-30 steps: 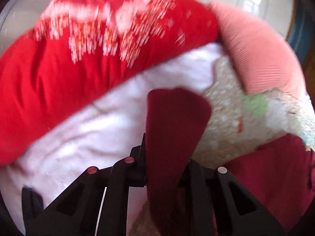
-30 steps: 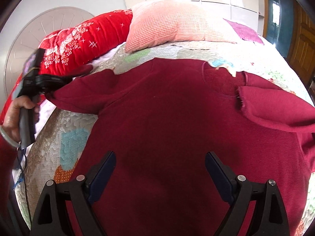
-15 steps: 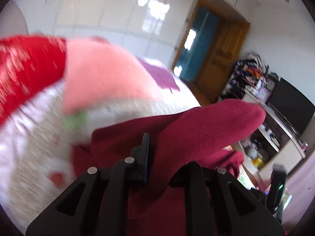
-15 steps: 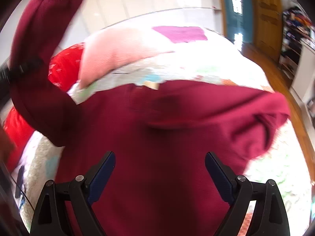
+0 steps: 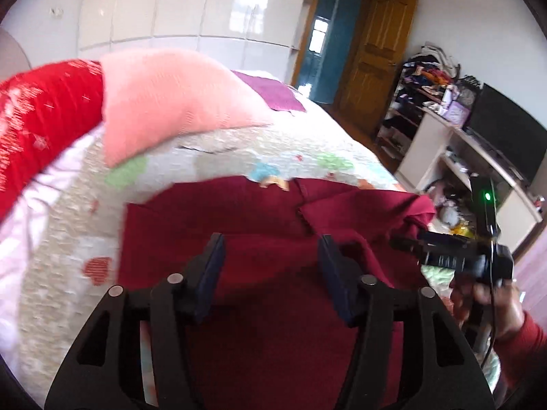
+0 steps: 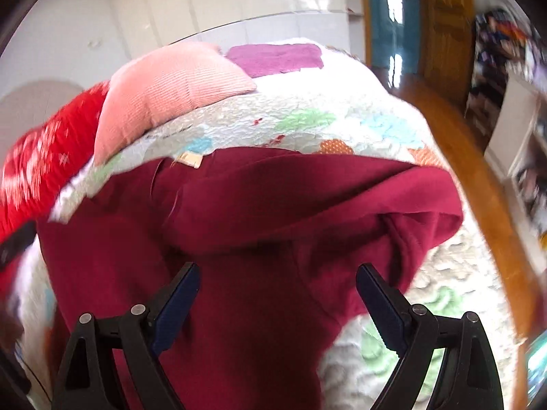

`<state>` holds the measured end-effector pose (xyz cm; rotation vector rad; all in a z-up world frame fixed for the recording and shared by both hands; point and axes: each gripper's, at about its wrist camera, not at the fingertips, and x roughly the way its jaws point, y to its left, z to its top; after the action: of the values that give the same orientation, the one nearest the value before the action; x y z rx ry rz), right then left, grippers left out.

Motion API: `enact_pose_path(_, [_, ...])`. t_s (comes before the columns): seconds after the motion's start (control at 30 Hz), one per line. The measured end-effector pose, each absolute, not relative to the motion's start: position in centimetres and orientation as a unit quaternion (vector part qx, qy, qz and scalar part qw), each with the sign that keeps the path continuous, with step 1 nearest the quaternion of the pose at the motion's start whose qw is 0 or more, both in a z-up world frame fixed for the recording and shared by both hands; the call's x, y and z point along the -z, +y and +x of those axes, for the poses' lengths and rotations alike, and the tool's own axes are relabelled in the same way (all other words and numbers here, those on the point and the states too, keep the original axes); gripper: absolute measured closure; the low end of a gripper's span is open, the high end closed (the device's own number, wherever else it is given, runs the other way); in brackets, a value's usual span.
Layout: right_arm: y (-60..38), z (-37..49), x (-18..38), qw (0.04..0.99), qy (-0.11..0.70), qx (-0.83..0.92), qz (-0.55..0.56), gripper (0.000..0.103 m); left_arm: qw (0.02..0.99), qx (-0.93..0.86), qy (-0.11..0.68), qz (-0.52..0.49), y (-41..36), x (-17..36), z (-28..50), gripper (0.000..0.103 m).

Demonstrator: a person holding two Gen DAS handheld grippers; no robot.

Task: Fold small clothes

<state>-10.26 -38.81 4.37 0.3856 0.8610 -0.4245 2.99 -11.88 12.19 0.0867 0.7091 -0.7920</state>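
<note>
A dark red sweater (image 5: 273,324) lies flat on the quilted bed (image 5: 239,157). Its sleeves are folded in across the chest (image 6: 307,205). My left gripper (image 5: 271,242) hovers just over the sweater's body; its jaws are opening and nothing is between them. In the right wrist view my right gripper (image 6: 277,270) stands wide open above the sweater (image 6: 256,324), holding nothing. It also shows at the right of the left wrist view as the right gripper (image 5: 407,242), held in a person's hand (image 5: 485,300).
A pink pillow (image 5: 171,102) and a red patterned blanket (image 5: 44,109) lie at the head of the bed, with a purple cloth (image 5: 273,92) beyond. To the right of the bed are a wooden floor (image 6: 478,177), shelves and a dark TV (image 5: 506,136).
My left gripper carried the sleeve from the left side over the sweater's body, then opened and let it go. The right gripper stayed open and swung toward the sweater's right side.
</note>
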Motion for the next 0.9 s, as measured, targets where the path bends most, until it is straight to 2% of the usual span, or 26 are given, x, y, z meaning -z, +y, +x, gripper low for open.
enact_pose_path(0.07, [-40.8,-9.0,-3.0,0.855,0.41,0.202,0.245,0.012,0.873,0.35,0.335,0.051,-10.2,-12.1,3.5,0.046])
enact_pose_path(0.1, [-41.4,-8.5,-2.3,0.85,0.409,0.201,0.265,0.021,0.877,0.336,0.338,0.053,-9.4,-11.8,4.0,0.046])
enact_pose_path(0.13, [-41.7,-8.1,-1.9,0.851,0.399,0.198,0.277,0.036,0.88,0.321,0.346,0.052,-8.7,-11.4,4.5,0.046])
enact_pose_path(0.17, [-42.1,-7.5,-1.8,0.86,0.382,0.188,0.281,0.082,0.881,0.312,0.352,0.049,-7.9,-10.9,4.7,0.046])
enact_pose_path(0.2, [-42.5,-7.0,-1.7,0.862,0.381,0.187,0.275,0.099,0.881,0.304,0.359,0.044,-7.3,-10.4,5.1,0.046])
enact_pose_path(0.33, [-44.2,-5.5,-4.2,0.878,0.356,0.23,0.222,0.099,0.886,0.279,0.367,0.044,-5.4,-9.4,6.2,0.046])
enact_pose_path(0.47, [-46.8,-3.9,-8.3,0.876,0.305,0.354,0.119,0.099,0.889,0.266,0.37,0.052,-4.9,-8.5,6.2,0.046])
enact_pose_path(0.53, [-48.7,-2.0,-7.8,0.853,0.334,0.391,0.093,0.092,0.89,0.262,0.369,0.053,-4.9,-8.2,5.9,0.046])
enact_pose_path(0.57, [-49.7,-1.0,-6.9,0.837,0.379,0.381,0.1,0.083,0.89,0.261,0.37,0.054,-5.1,-8.2,5.9,0.046])
enact_pose_path(0.6, [-50.5,-0.4,-5.8,0.825,0.425,0.345,0.14,0.082,0.89,0.259,0.372,0.055,-5.2,-8.1,5.9,0.046])
enact_pose_path(0.7, [-49.2,-3.0,-4.6,0.825,0.437,0.214,0.287,0.078,0.89,0.255,0.374,0.056,-5.2,-7.6,6.2,0.046])
enact_pose_path(0.8, [-43.5,-6.8,-5.6,0.852,0.438,0.129,0.257,0.072,0.89,0.245,0.38,0.054,-5.4,-6.9,6.9,0.046])
enact_pose_path(0.9, [-38.4,-10.4,-5.0,0.867,0.437,0.047,0.234,0.07,0.894,0.238,0.378,0.042,-5.6,-6.7,7.4,0.046])
